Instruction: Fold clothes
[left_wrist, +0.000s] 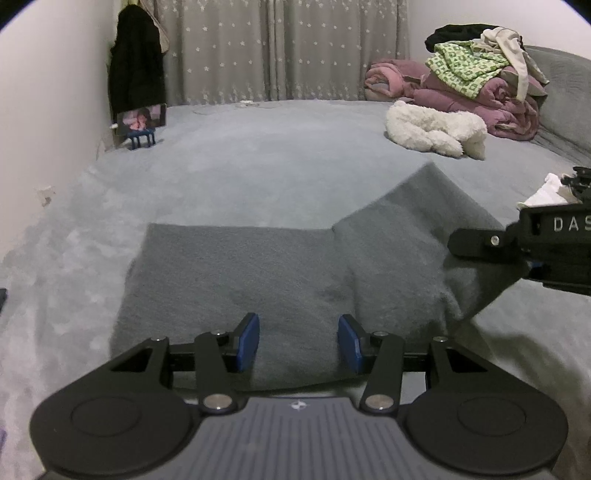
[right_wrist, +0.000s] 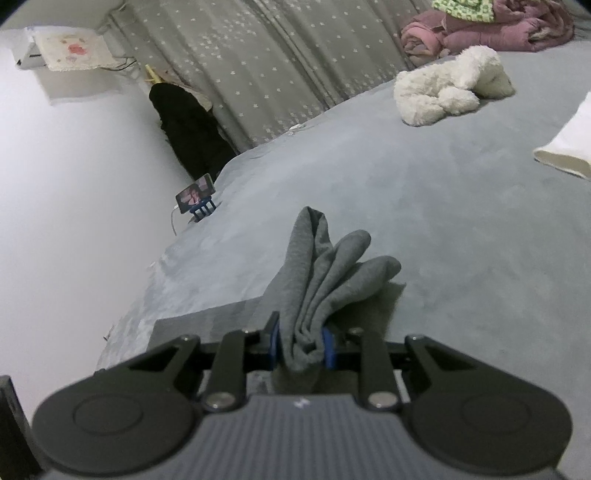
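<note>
A dark grey garment (left_wrist: 258, 273) lies partly folded on the grey-blue bed (left_wrist: 258, 155), its right part lifted into a peak. My left gripper (left_wrist: 298, 341) hovers open just above its near edge, blue pads apart with cloth below them. My right gripper (right_wrist: 302, 345) is shut on a bunched fold of the grey garment (right_wrist: 325, 273), which sticks up past the fingers in several layers. In the left wrist view the right gripper (left_wrist: 465, 245) comes in from the right edge against the raised cloth.
A white fluffy garment (left_wrist: 436, 129) lies at the far right of the bed, and behind it a pile of pink bedding and clothes (left_wrist: 480, 85). A phone on a blue stand (left_wrist: 142, 123) sits by the left wall. A folded white cloth (right_wrist: 569, 144) lies at right.
</note>
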